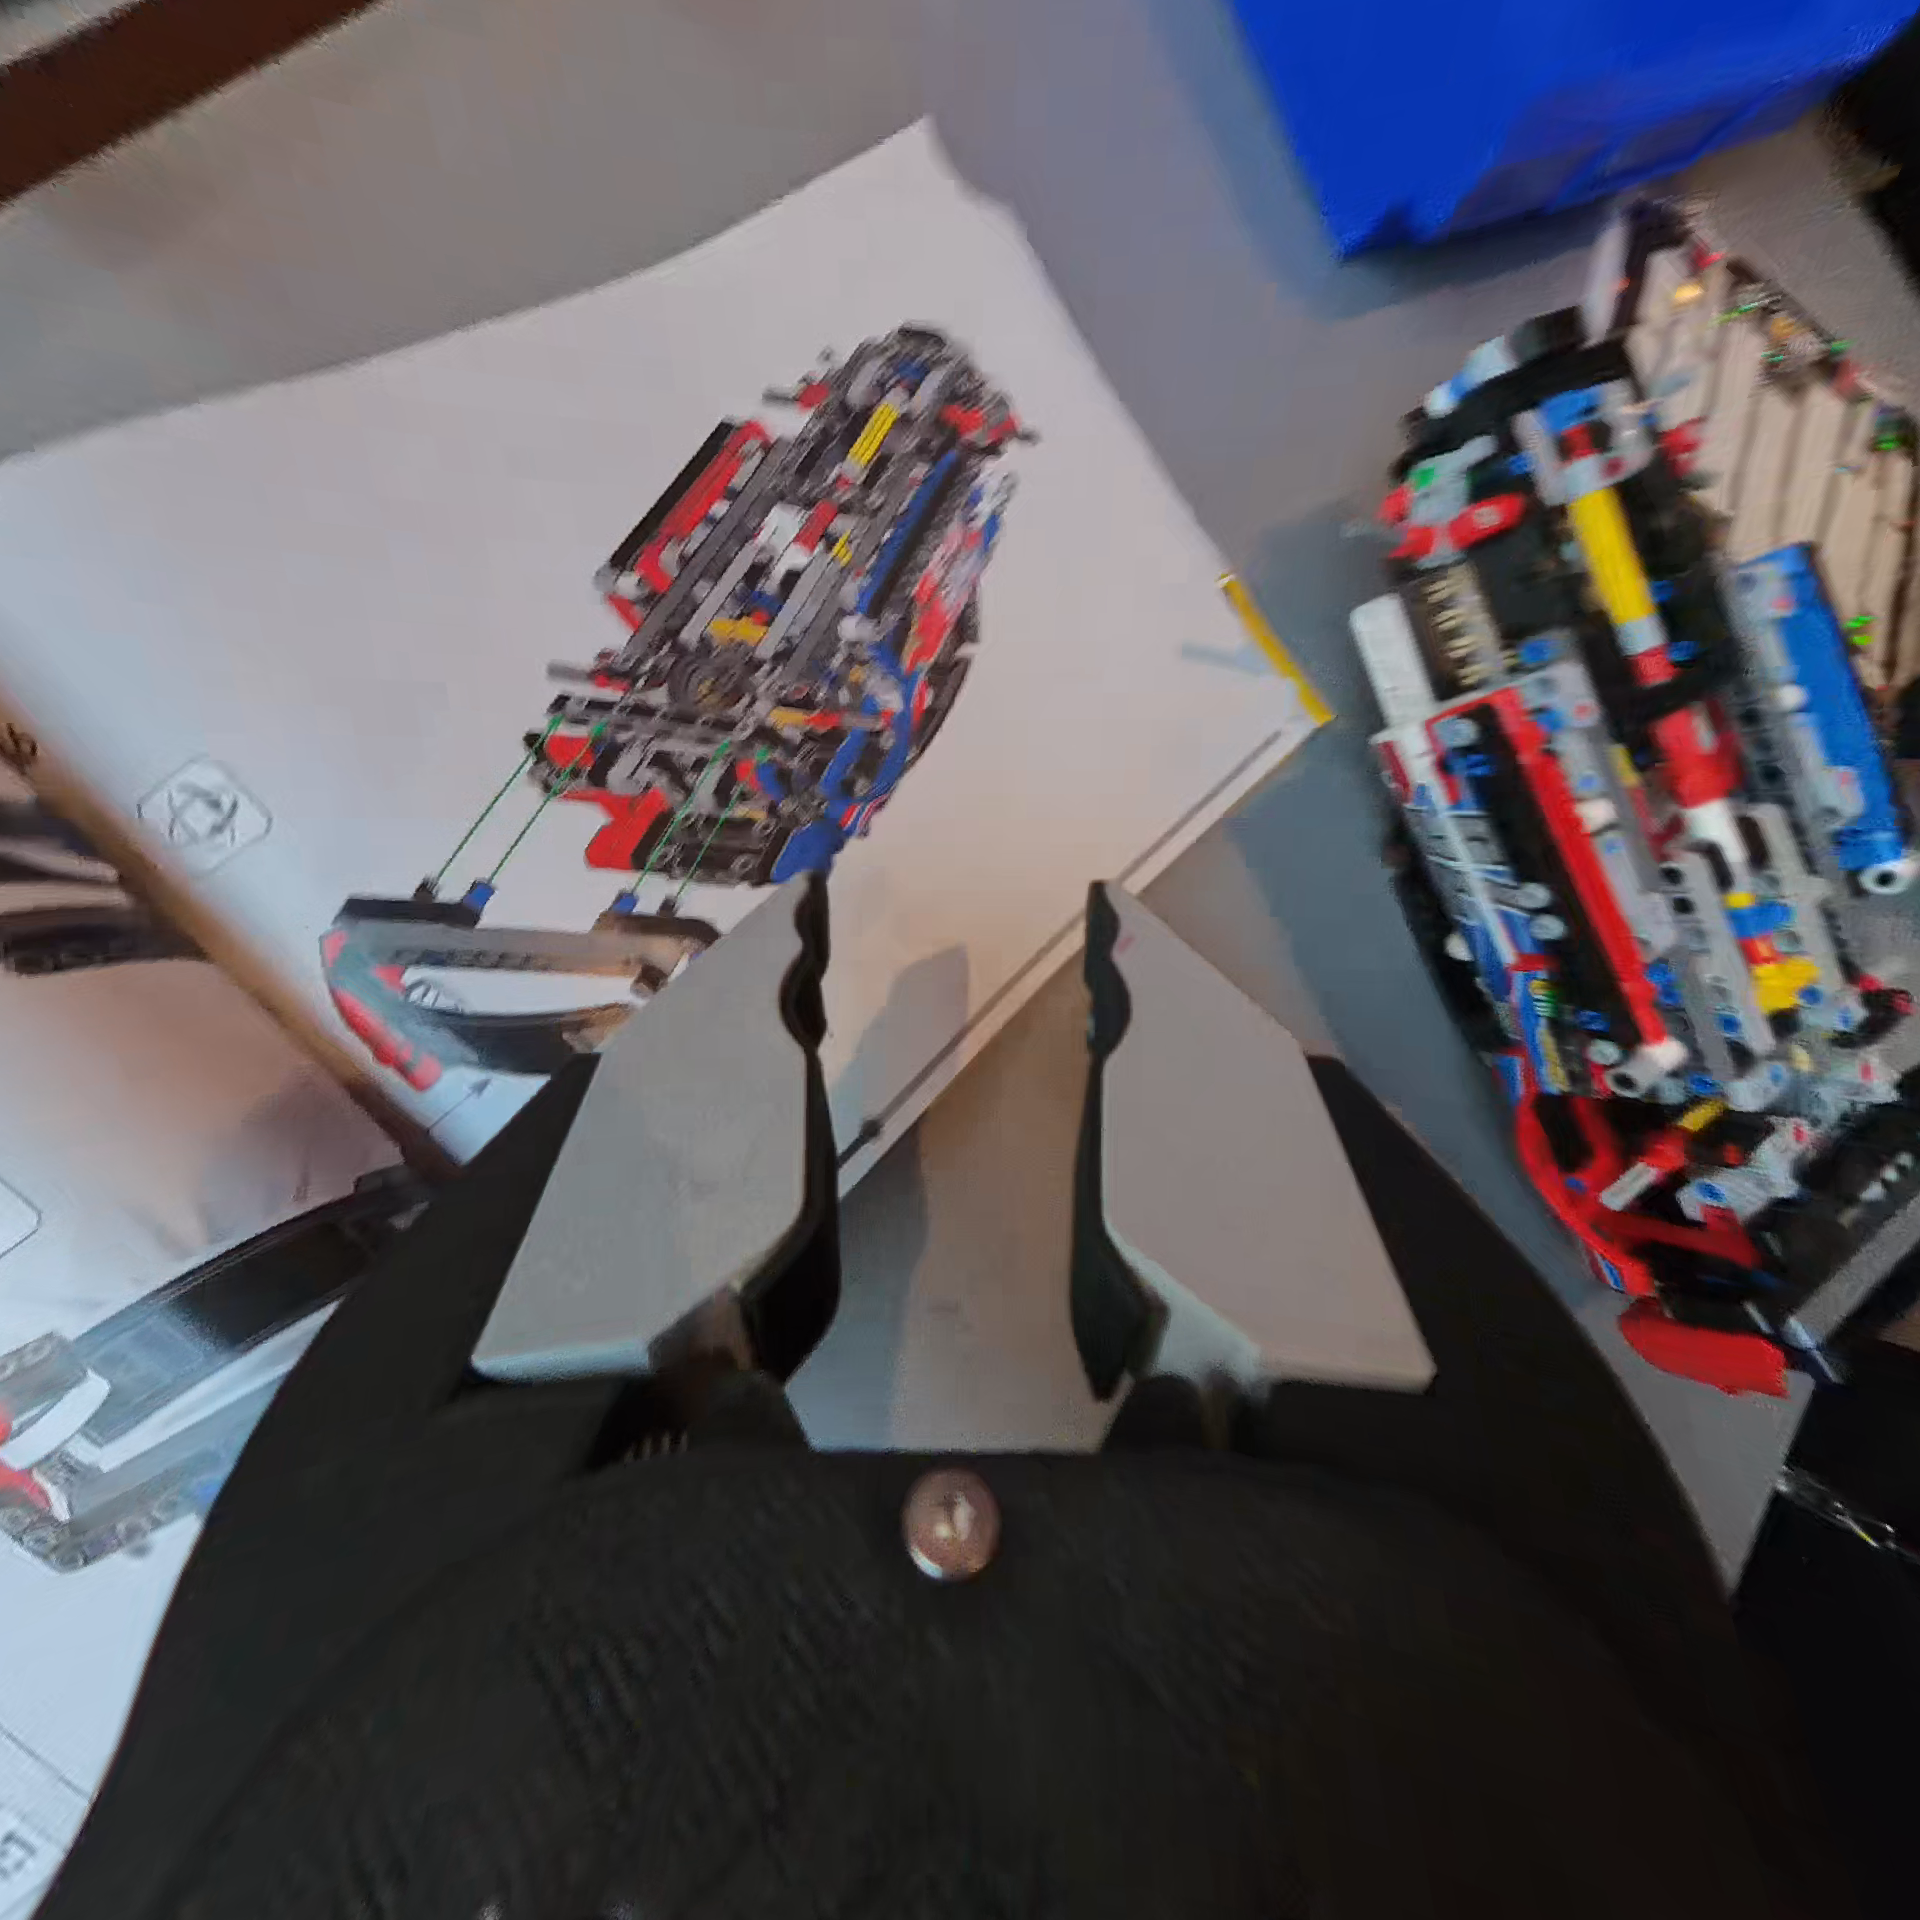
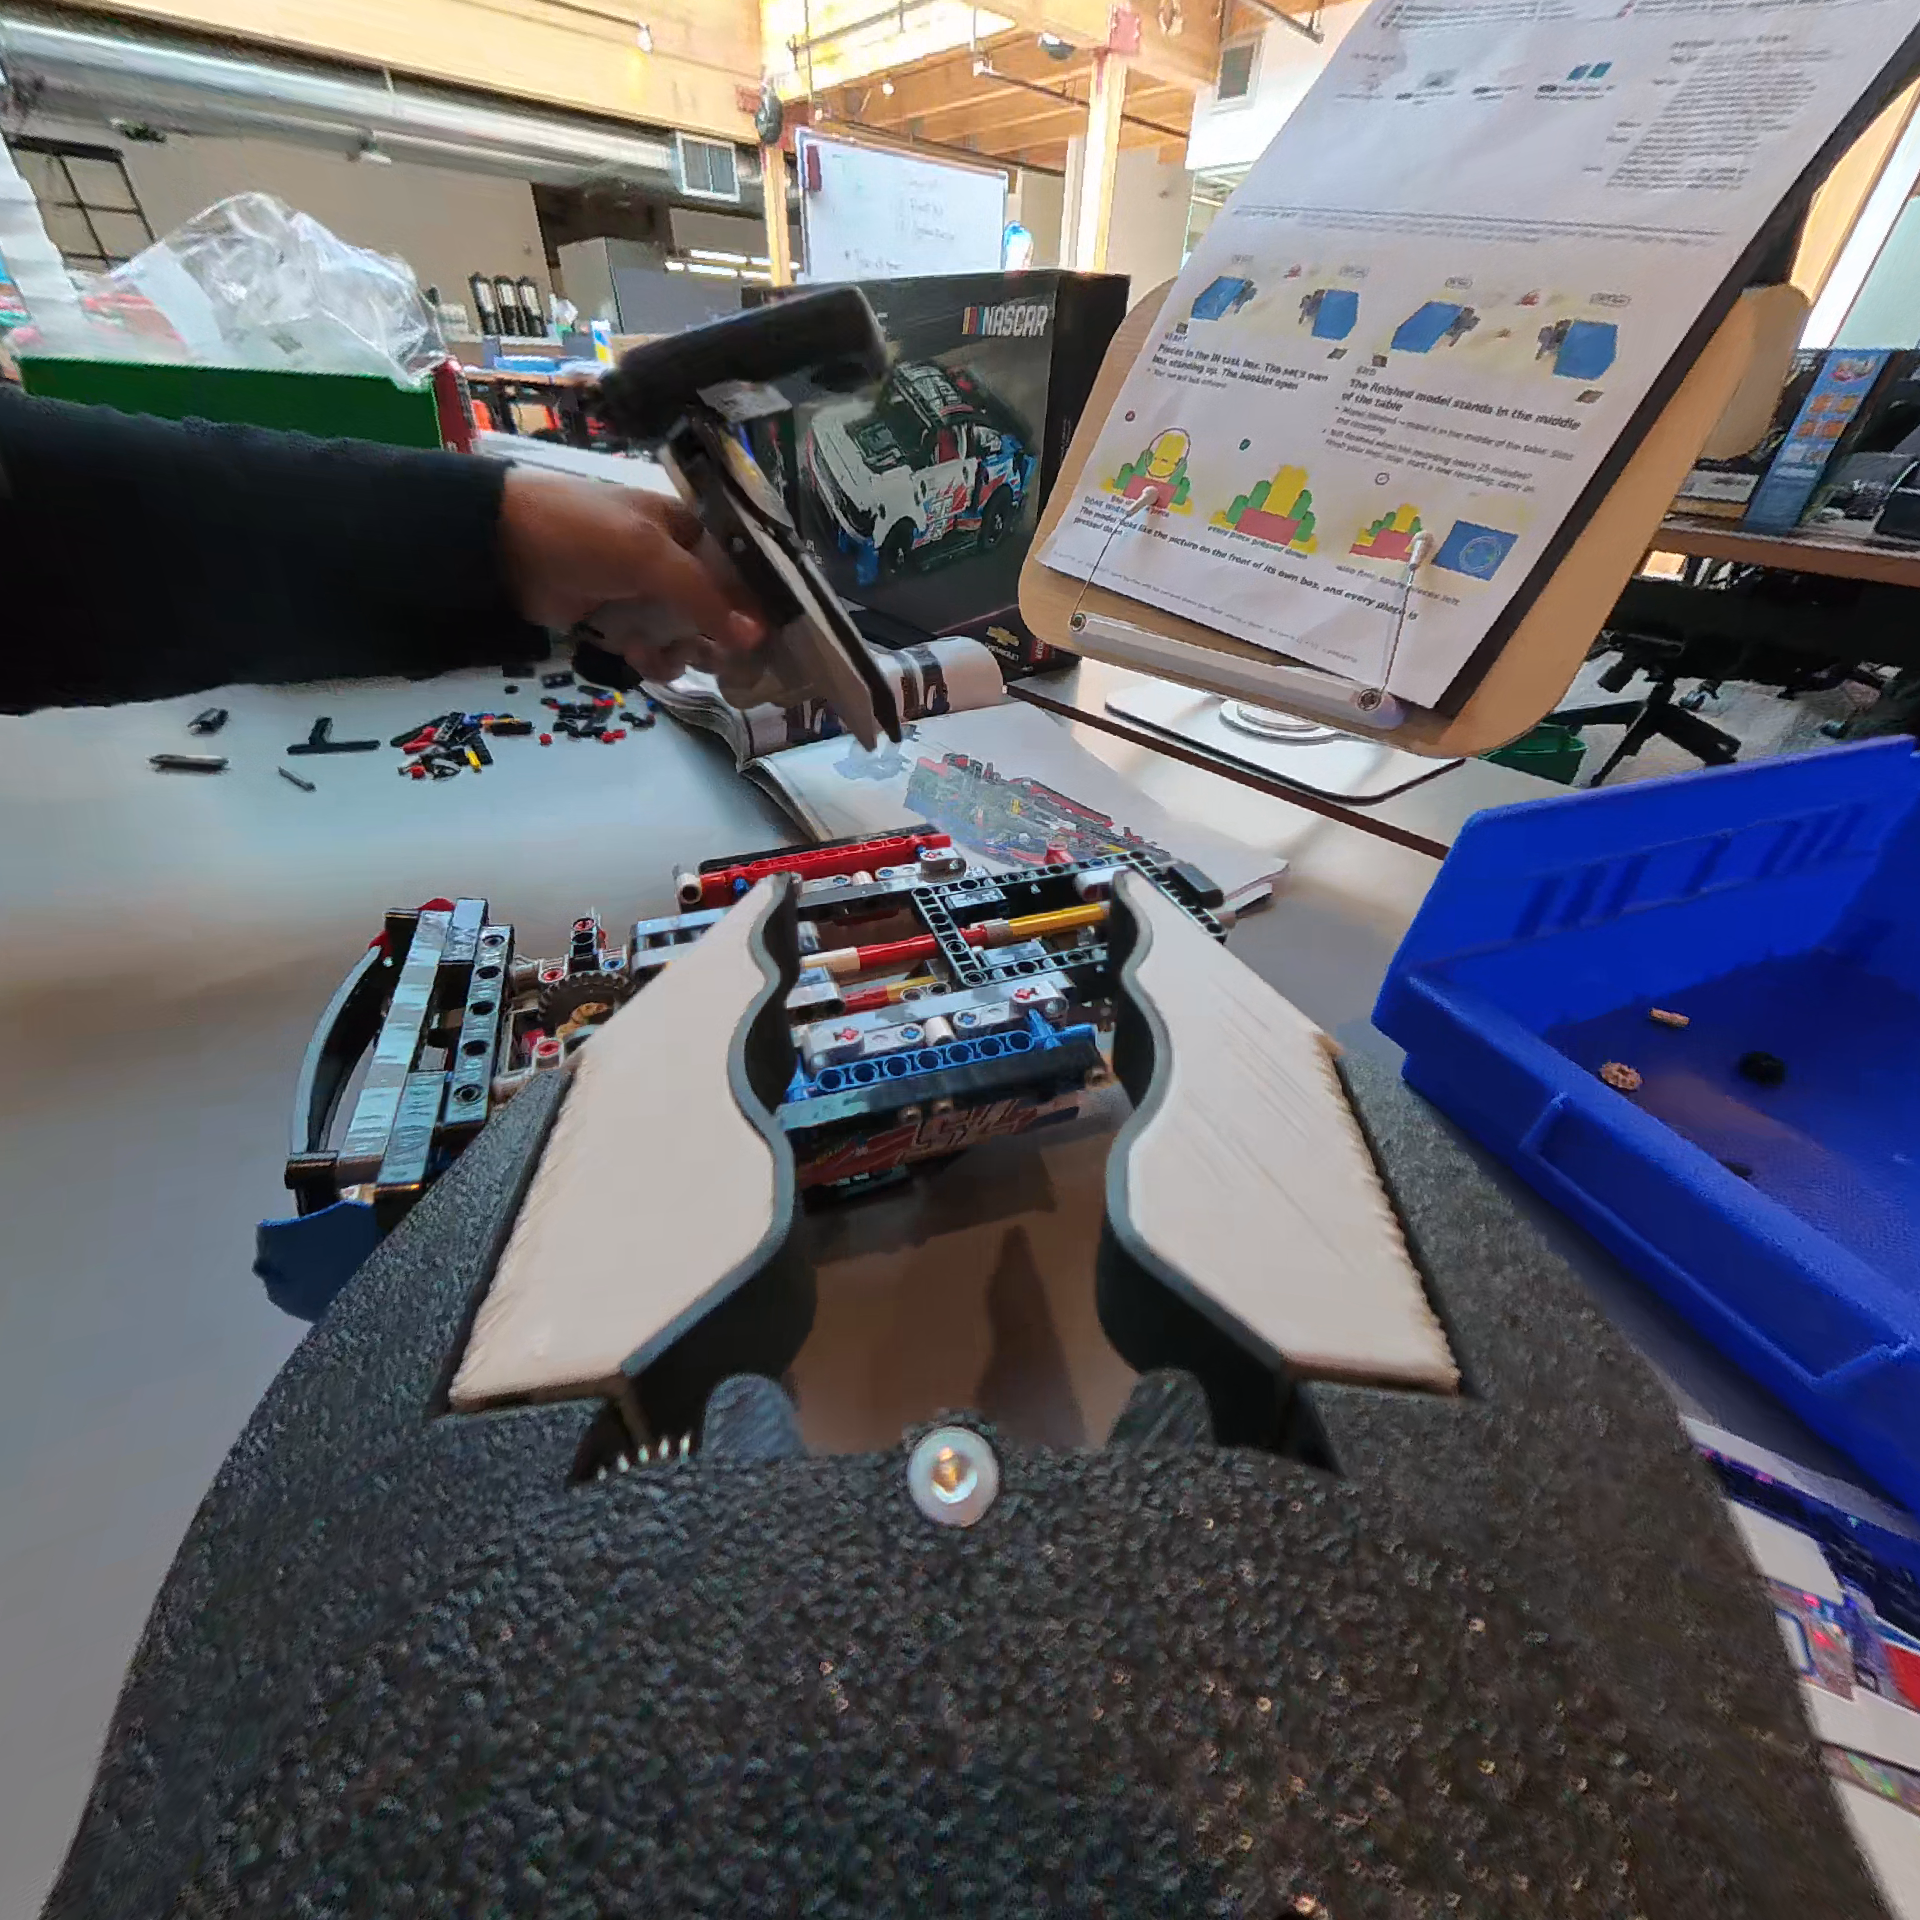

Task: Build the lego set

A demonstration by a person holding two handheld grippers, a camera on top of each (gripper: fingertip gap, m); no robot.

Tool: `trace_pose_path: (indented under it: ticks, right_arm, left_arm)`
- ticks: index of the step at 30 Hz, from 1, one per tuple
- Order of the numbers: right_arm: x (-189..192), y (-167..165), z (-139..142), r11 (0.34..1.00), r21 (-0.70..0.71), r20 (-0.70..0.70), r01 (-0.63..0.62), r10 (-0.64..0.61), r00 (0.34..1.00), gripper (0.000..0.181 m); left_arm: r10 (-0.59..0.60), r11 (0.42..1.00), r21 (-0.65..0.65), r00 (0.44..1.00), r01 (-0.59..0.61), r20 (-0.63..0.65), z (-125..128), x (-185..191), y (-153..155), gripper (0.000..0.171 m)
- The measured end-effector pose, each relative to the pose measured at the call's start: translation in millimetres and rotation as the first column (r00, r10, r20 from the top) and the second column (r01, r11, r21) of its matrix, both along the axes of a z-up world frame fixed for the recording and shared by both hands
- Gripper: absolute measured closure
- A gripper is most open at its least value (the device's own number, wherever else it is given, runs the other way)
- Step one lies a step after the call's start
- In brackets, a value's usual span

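Observation:
The half-built lego car chassis (image 2: 914,997) lies on the grey table, black, red, blue and grey beams with a yellow axle. My right gripper (image 2: 951,904) is open and empty, its fingers reaching over the chassis from the near side. In the left wrist view the chassis (image 1: 1621,831) lies to the right. My left gripper (image 1: 951,904) is open and empty, hovering over the open instruction booklet (image 1: 520,582). It also shows in the right wrist view (image 2: 878,727), held by a hand above the booklet (image 2: 862,779).
A blue bin (image 2: 1704,1049) with a few small parts stands at the right. Loose pieces (image 2: 468,732) lie scattered at the far left of the table. The set's box (image 2: 935,457) and a stand with a printed sheet (image 2: 1434,395) are behind. A plastic bag (image 2: 270,281) is at the back left. Left tips to right tips: about 25 cm.

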State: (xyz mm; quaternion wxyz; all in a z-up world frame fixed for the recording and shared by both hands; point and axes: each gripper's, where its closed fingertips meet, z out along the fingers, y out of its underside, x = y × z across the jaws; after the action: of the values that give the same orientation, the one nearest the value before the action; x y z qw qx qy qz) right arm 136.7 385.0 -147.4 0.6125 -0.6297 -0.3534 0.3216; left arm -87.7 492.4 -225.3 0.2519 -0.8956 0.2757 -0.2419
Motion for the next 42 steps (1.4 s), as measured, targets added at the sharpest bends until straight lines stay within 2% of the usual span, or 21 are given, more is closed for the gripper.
trace_pose_path:
  ticks: [1,2,3,6,8,14,18,19,21,24,26,29,31,34,36,38,40,42]
  right_arm:
    - [1,3,0,1.0,-0.005,-0.011,0.009,-0.009,1.0,0.122]
    - [1,5,0,1.0,-0.008,-0.026,0.016,-0.016,1.0,0.123]
    - [2,6,-1,1.0,-0.008,-0.041,0.022,-0.022,0.999,0.126]
    - [5,8,-7,0.999,-0.023,-0.065,0.042,-0.044,0.997,0.129]
    - [5,7,-12,0.999,-0.039,-0.048,0.034,-0.036,0.998,0.129]
    - [15,0,8,0.999,0.007,-0.066,0.041,-0.041,0.997,0.131]
    - [12,-5,31,0.999,0.033,-0.089,0.013,-0.01,0.996,0.13]
    - [8,-7,36,0.999,0.042,-0.082,0.003,0.001,0.997,0.13]
    - [-8,-7,42,0.999,0.041,-0.031,-0.032,0.033,0.999,0.13]
    - [-52,2,37,0.993,-0.007,0.178,-0.12,0.12,0.977,0.135]
    - [-89,22,26,0.988,-0.07,0.372,-0.135,0.152,0.916,0.135]
    - [-151,54,0,0.971,-0.189,0.591,-0.149,0.234,0.772,0.134]
    - [-185,67,-36,0.953,-0.256,0.713,-0.159,0.298,0.635,0.13]
    - [-207,80,-88,0.948,-0.282,0.841,-0.149,0.319,0.438,0.13]
    - [-211,85,-106,0.953,-0.266,0.885,-0.143,0.3,0.355,0.129]
    - [-211,92,-110,0.959,-0.249,0.909,-0.135,0.279,0.31,0.129]
    - [-204,102,-103,0.955,-0.285,0.899,-0.081,0.296,0.324,0.131]
    - [-181,112,-99,0.928,-0.372,0.877,0.005,0.35,0.329,0.126]
  left_arm:
    - [-0.018,0.999,0.032,1.0,0.018,-0.011,5,3,0,0.112]
    - [-0.025,0.998,0.05,0.997,0.028,-0.067,3,3,1,0.087]
    - [-0.047,0.997,0.049,0.989,0.054,-0.141,-4,0,1,0.079]
    - [-0.076,0.997,-0.017,0.935,0.075,-0.346,-43,-11,2,0.073]
    - [-0.089,0.996,-0.017,0.912,0.09,-0.401,-55,-11,3,0.073]
    - [-0.005,0.996,0.079,0.951,0.031,-0.308,-54,-18,15,0.098]
    - [0.049,0.988,0.154,0.969,-0.011,-0.244,-52,-20,16,0.131]
    - [0.049,0.985,0.17,0.973,-0.01,-0.227,-51,-18,15,0.143]
    - [0.042,0.981,0.196,0.981,-0.004,-0.191,-51,-13,12,0.167]
    - [0.051,0.978,0.209,0.986,-0.017,-0.159,-52,-11,11,0.171]
    - [0.055,0.982,0.184,0.992,-0.032,-0.117,-51,-11,11,0.171]
    - [0.054,0.985,0.167,0.994,-0.038,-0.094,-51,-11,11,0.171]
    - [0.057,0.986,0.16,0.995,-0.043,-0.082,-51,-11,11,0.171]
    - [0.062,0.99,0.133,0.997,-0.056,-0.047,-51,-11,11,0.171]
    - [0.064,0.99,0.125,0.997,-0.059,-0.036,-50,-10,11,0.171]
    - [0.066,0.99,0.128,0.997,-0.06,-0.039,-50,-10,11,0.171]
    - [0.049,0.996,0.082,0.998,-0.046,-0.039,-48,-10,5,0.171]
    - [-0.022,0.999,0.03,0.998,0.02,0.065,-32,-2,-11,0.171]
